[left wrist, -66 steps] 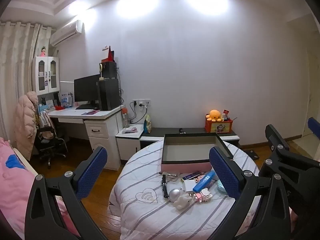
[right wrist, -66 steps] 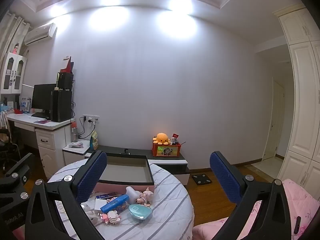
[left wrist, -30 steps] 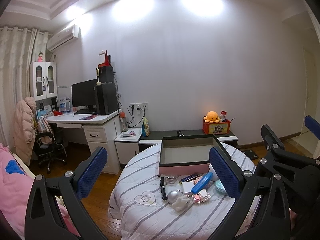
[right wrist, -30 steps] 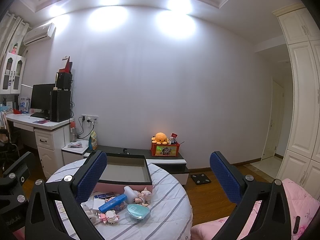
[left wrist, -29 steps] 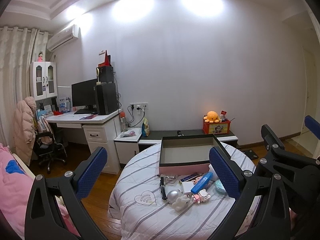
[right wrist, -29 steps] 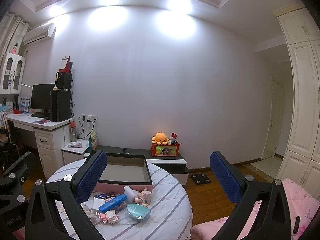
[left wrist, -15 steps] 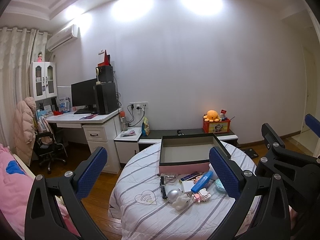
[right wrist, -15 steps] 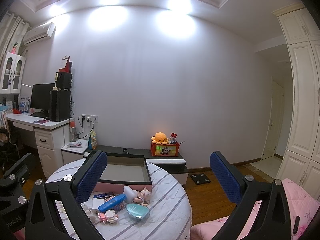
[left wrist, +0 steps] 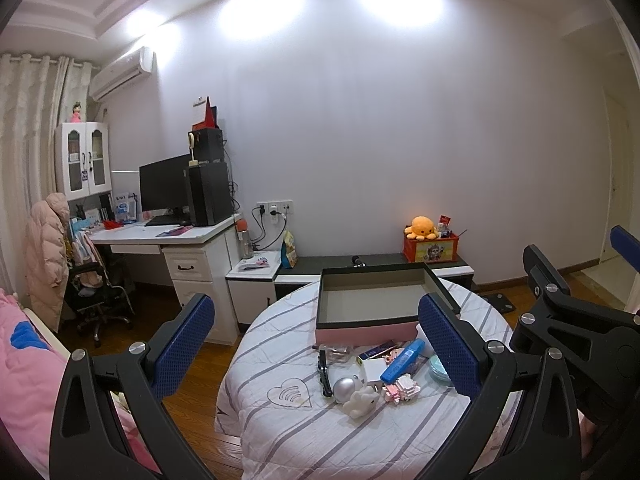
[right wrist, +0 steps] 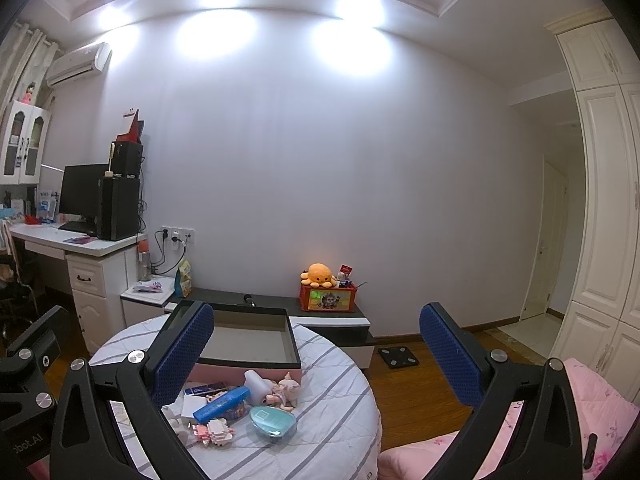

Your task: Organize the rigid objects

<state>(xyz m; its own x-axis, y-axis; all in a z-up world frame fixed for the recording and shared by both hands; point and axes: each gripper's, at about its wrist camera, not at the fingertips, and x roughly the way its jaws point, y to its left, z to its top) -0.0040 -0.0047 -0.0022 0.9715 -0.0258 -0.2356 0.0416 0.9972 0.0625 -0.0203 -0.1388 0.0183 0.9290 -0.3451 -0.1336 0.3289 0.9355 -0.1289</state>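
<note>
Above the round table (left wrist: 280, 432), both views have drifted only slightly over the last two seconds: left gripper (left wrist: 316, 344) and right gripper (right wrist: 316, 350) still hover wide open, holding nothing. Clutter incl. blue tube (left wrist: 402, 365) sits just in front of the empty box (left wrist: 380, 300), so nothing's sorted yet.

Both wrist cameras look level across a bedroom toward the far white wall, held back from a round table (left wrist: 304, 432) with a striped cloth. The left view sits further left, taking in the desk (left wrist: 188, 236); the right view reaches the doorway (right wrist: 548, 248). Both share the open box (left wrist: 380, 304), the table clutter and the orange octopus toy (right wrist: 318, 274).
</note>
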